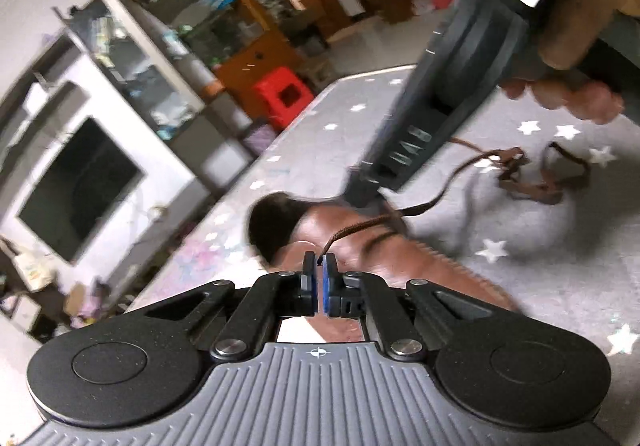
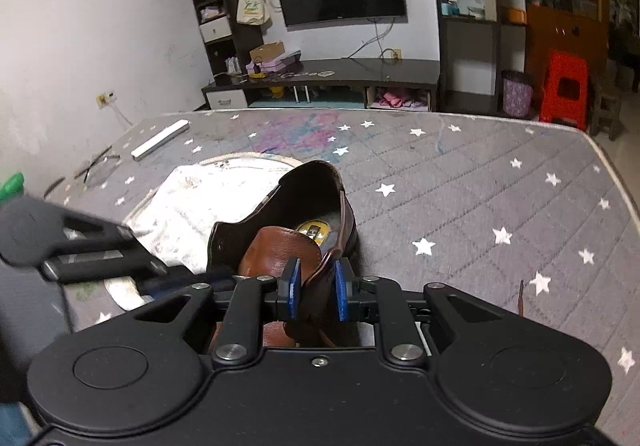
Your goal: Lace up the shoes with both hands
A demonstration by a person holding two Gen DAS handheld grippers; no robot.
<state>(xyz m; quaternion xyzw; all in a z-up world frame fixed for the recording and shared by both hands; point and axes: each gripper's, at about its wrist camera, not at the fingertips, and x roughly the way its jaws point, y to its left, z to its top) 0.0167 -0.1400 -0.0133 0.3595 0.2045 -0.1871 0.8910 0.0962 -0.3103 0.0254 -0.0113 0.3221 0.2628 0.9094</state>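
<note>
**Lace pinched left, shoe flap clamped right**

Left wrist view: left gripper [image 1: 319, 266] pressed together on the tip of the brown lace [image 1: 360, 226]. The lace runs off over the brown shoe [image 1: 344, 234] to a loose heap on the grey star-print mattress [image 1: 540, 230]. Right gripper body comes in from top right, held by a hand [image 1: 576, 25].

Right wrist view: right gripper [image 2: 316, 288] pinches the shoe's [image 2: 280, 213] side flap, beside the tongue [image 2: 280, 254]. Shoe sits on the mattress [image 2: 460, 181], partly on a white cloth [image 2: 188, 201].

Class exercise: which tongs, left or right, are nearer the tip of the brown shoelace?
Left. The left tongs are pinching the shoelace right at its tip, above the brown shoe. The right tongs sit at the shoe's tongue and side flap, away from that tip.
</note>
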